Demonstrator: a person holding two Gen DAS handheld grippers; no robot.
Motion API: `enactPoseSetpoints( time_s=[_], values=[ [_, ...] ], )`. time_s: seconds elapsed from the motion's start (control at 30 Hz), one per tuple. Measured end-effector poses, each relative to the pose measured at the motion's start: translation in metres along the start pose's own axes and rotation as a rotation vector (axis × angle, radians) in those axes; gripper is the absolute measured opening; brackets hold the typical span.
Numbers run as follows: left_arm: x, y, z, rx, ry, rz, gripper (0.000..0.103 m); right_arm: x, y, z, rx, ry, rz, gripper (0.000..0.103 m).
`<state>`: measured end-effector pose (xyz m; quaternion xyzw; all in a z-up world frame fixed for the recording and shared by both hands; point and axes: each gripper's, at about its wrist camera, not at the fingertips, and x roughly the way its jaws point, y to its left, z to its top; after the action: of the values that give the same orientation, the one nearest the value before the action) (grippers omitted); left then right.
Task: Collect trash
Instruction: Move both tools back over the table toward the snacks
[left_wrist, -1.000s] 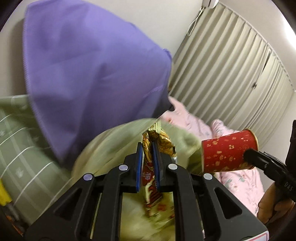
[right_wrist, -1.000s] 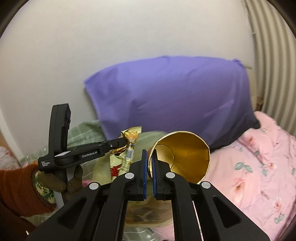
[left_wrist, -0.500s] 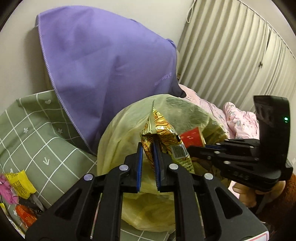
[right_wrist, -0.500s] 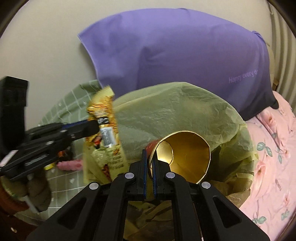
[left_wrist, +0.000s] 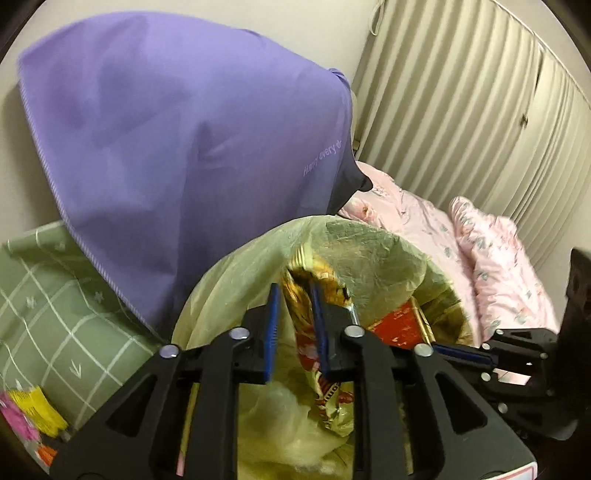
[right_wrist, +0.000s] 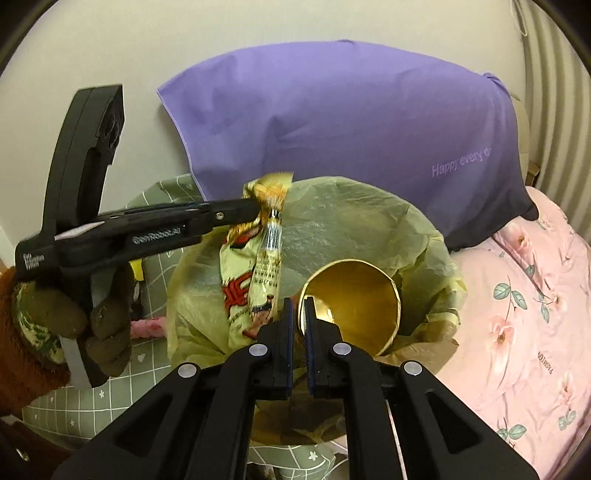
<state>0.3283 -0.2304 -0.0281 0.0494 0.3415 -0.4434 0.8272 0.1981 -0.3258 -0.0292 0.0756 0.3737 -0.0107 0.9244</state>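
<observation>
A yellow-green trash bag (left_wrist: 229, 295) (right_wrist: 351, 221) stands open on the bed. My left gripper (left_wrist: 295, 291) (right_wrist: 255, 212) is over its mouth and its jaws are opening. A gold and red snack wrapper (left_wrist: 327, 391) (right_wrist: 266, 266) hangs between the parted blue pads down into the bag. Only the right pad seems to touch it. My right gripper (right_wrist: 299, 302) (left_wrist: 439, 349) is shut on the rim of a red paper cup with a gold inside (right_wrist: 354, 295) (left_wrist: 397, 326), low in the bag's mouth. Its jaws are starting to open, with the rim still between them.
A purple pillow (left_wrist: 184, 129) (right_wrist: 351, 122) leans on the wall behind the bag. A pink floral quilt (right_wrist: 517, 332) lies to the right, a green checked sheet (left_wrist: 55, 314) to the left with more small wrappers (left_wrist: 33, 410) on it. A gloved hand (right_wrist: 74, 317) holds the left gripper. Blinds (left_wrist: 461, 110) cover the right wall.
Both grippers came over the bag and the cup sank into its mouth. The left jaws, shut on the wrapper before, now stand apart around it.
</observation>
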Motion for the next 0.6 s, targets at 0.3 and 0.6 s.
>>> enactPoseSetpoints(
  time_s=[0.3, 0.6],
  values=[
    [-0.073, 0.015, -0.021, -0.119, -0.075, 0.03, 0.05, -0.022, 0.006, 0.008, -0.015, -0.08, -0.001, 0.031],
    [-0.176, 0.072, -0.084, -0.237, -0.199, 0.353, 0.059, -0.026, 0.051, 0.033, -0.072, -0.174, 0.202, 0.057]
  ],
)
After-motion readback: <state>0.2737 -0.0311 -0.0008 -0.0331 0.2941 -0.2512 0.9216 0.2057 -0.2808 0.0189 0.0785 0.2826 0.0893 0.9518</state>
